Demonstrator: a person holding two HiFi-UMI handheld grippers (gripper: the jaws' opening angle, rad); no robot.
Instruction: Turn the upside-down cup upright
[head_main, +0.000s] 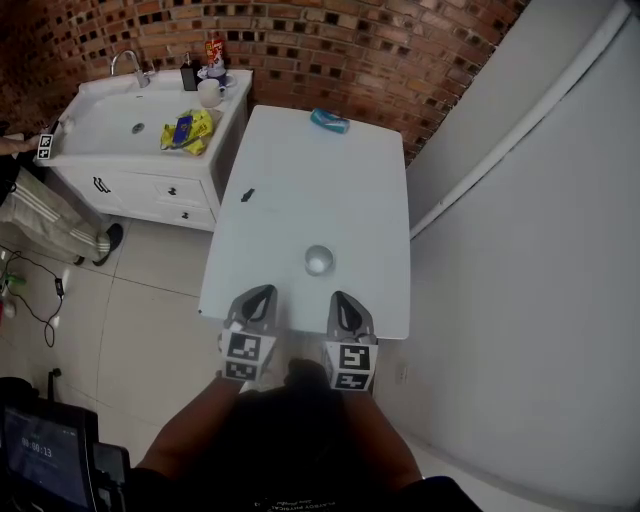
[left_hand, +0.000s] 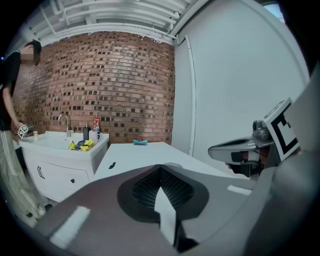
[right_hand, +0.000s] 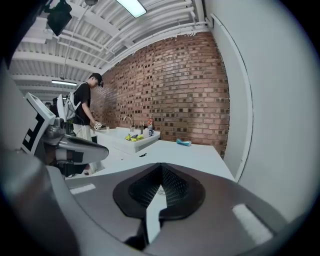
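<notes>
A small pale cup (head_main: 318, 260) stands mouth-down on the white table (head_main: 300, 170), near its front edge. My left gripper (head_main: 261, 294) and right gripper (head_main: 341, 300) hover side by side over that edge, just short of the cup, one on each side of it. Both are shut with nothing held. In the left gripper view the shut jaws of the left gripper (left_hand: 161, 172) fill the lower frame, with only a sliver of the cup (left_hand: 171, 164) showing over them. My right gripper (right_hand: 161, 172) blocks the cup in the same way in its own view.
A teal object (head_main: 329, 121) lies at the table's far end and a small black item (head_main: 247, 195) near its left edge. Left of the table is a white sink cabinet (head_main: 140, 130) with yellow packets, a mug and bottles. A person (right_hand: 82, 112) stands at the sink. A grey wall runs along the right.
</notes>
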